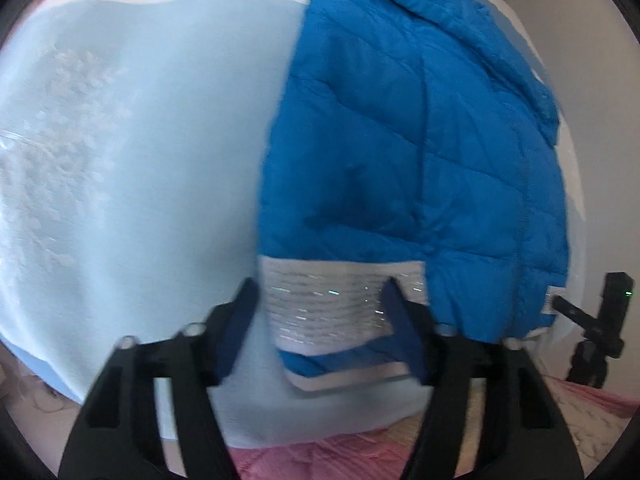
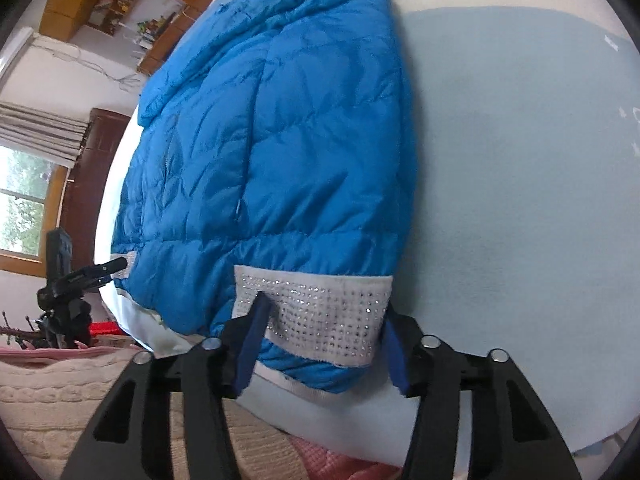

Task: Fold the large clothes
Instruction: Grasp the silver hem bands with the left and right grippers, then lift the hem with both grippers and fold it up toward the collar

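**newbie:** Left gripper (image 1: 320, 312) sits apart over the sparkly cuff (image 1: 332, 304) of the blue puffer jacket (image 1: 400, 140), pads either side, not pinching as far as I can tell. Right gripper (image 2: 324, 328) looks the same, straddling the cuff without squeezing it.

**oldhand:** Yeah, my worry is that slick padded shell sliding off the near edge of the pale blue sheet (image 1: 160, 140), or a claw catching only the cuff's top layer. The jacket's bulk stretches away from both toward the far edge.
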{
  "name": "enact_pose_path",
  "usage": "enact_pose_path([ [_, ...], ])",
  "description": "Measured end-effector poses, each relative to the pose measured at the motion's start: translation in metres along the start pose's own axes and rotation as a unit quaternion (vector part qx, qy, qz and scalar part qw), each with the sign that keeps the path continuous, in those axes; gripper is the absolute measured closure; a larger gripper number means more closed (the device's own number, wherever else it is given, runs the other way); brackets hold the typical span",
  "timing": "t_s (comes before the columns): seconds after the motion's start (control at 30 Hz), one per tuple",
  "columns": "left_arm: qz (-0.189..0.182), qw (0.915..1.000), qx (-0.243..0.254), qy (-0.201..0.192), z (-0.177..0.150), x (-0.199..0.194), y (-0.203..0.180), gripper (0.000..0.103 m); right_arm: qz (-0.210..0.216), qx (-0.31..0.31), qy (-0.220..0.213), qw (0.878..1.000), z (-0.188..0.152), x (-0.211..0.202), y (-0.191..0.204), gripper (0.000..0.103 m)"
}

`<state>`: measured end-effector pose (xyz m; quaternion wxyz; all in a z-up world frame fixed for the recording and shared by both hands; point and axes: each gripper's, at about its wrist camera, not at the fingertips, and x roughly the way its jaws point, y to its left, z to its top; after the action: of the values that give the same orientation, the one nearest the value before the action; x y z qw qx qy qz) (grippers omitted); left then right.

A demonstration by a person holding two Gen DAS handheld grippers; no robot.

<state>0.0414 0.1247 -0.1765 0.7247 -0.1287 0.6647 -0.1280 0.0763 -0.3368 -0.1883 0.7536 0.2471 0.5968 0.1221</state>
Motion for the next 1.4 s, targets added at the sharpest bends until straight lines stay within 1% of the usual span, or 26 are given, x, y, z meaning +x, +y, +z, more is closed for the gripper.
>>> enact_pose_path([
  [0.03,-0.007,1.0,-0.003,0.002,-0.001,0.0,-0.001,0.055,0.001,0.002,0.0,1.0,0.0,0.0,-0.001,0.064],
  [0.07,-0.011,0.9999,-0.006,0.001,-0.001,0.001,0.0,0.06,0.003,0.005,0.0,1.0,0.0,0.001,-0.002,0.071],
  [0.1,-0.017,0.9998,-0.007,0.001,-0.005,0.003,0.001,0.072,0.01,0.012,-0.001,1.0,0.0,0.0,-0.005,0.078],
  [0.13,-0.027,0.9996,-0.013,0.001,-0.007,0.003,0.004,0.076,0.018,0.017,-0.003,1.0,0.0,0.0,-0.005,0.081],
  [0.17,-0.04,0.999,-0.02,-0.001,-0.007,0.001,0.006,0.085,0.03,0.021,-0.007,0.999,-0.001,-0.003,-0.007,0.087],
  [0.2,-0.046,0.9987,-0.023,-0.003,-0.008,0.0,0.005,0.09,0.04,0.022,-0.011,0.999,-0.003,-0.006,-0.007,0.09],
  [0.27,-0.049,0.9985,-0.019,-0.012,-0.011,-0.006,0.005,0.092,0.05,0.018,-0.018,0.998,-0.003,-0.011,-0.005,0.092],
  [0.33,-0.05,0.9984,-0.009,-0.023,-0.016,-0.016,0.003,0.093,0.066,0.015,-0.025,0.997,-0.007,-0.02,-0.004,0.093],
  [0.4,-0.05,0.9983,0.0,-0.028,-0.02,-0.024,0.002,0.094,0.073,0.01,-0.023,0.997,-0.012,-0.027,-0.004,0.093],
  [0.47,-0.047,0.9986,0.012,-0.019,-0.028,-0.029,0.005,0.094,0.067,0.005,-0.013,0.998,-0.016,-0.028,-0.004,0.094],
  [0.53,-0.038,0.9992,0.016,-0.004,-0.03,-0.018,-0.001,0.093,0.062,0.009,-0.001,0.998,-0.019,-0.027,-0.009,0.094],
  [0.63,-0.032,0.9993,0.005,0.017,-0.03,-0.004,0.007,0.093,0.056,0.026,0.013,0.998,-0.022,-0.016,-0.018,0.094],
  [0.73,-0.044,0.9987,-0.007,0.023,-0.019,0.0,0.011,0.093,0.057,0.031,0.013,0.998,-0.016,-0.015,-0.02,0.094],
  [0.8,-0.053,0.9985,-0.002,0.015,-0.016,-0.008,0.01,0.093,0.061,0.022,0.005,0.998,-0.016,-0.022,-0.014,0.094],
  [0.83,-0.064,0.9979,-0.001,0.008,-0.019,-0.016,0.012,0.093,0.07,0.019,-0.004,0.997,-0.013,-0.03,-0.012,0.094],
  [0.87,-0.083,0.9965,-0.001,-0.004,-0.015,-0.028,0.01,0.093,0.077,0.018,-0.011,0.997,-0.013,-0.037,-0.01,0.094],
  [0.9,-0.096,0.9953,-0.001,-0.013,-0.016,-0.039,0.014,0.093,0.088,0.014,-0.026,0.996,-0.008,-0.049,-0.006,0.094],
  [0.97,-0.125,0.9912,0.002,-0.042,-0.004,-0.062,0.006,0.093,0.097,0.006,-0.045,0.994,0.0,-0.062,0.0,0.094],
  [1.07,-0.147,0.986,0.013,-0.078,0.017,-0.089,-0.004,0.093,0.105,-0.014,-0.077,0.991,0.023,-0.086,0.014,0.094],
  [1.13,-0.158,0.9825,0.018,-0.097,0.031,-0.098,-0.011,0.093,0.11,-0.02,-0.091,0.99,0.039,-0.097,0.019,0.094],
  [1.17,-0.167,0.9798,0.024,-0.108,0.044,-0.105,-0.014,0.093,0.114,-0.022,-0.098,0.988,0.051,-0.103,0.02,0.094],
  [1.2,-0.169,0.9785,0.027,-0.115,0.052,-0.104,-0.024,0.093,0.118,-0.024,-0.102,0.988,0.061,-0.107,0.023,0.094],
  [1.23,-0.172,0.9773,0.028,-0.121,0.059,-0.106,-0.025,0.093,0.119,-0.024,-0.105,0.987,0.072,-0.11,0.025,0.095],
  [1.3,-0.186,0.9732,0.031,-0.132,0.083,-0.108,-0.033,0.093,0.123,-0.029,-0.111,0.986,0.096,-0.118,0.028,0.095],
  [1.4,-0.19,0.9693,0.042,-0.151,0.12,-0.104,-0.054,0.093,0.121,-0.044,-0.119,0.984,0.131,-0.126,0.038,0.095],
])
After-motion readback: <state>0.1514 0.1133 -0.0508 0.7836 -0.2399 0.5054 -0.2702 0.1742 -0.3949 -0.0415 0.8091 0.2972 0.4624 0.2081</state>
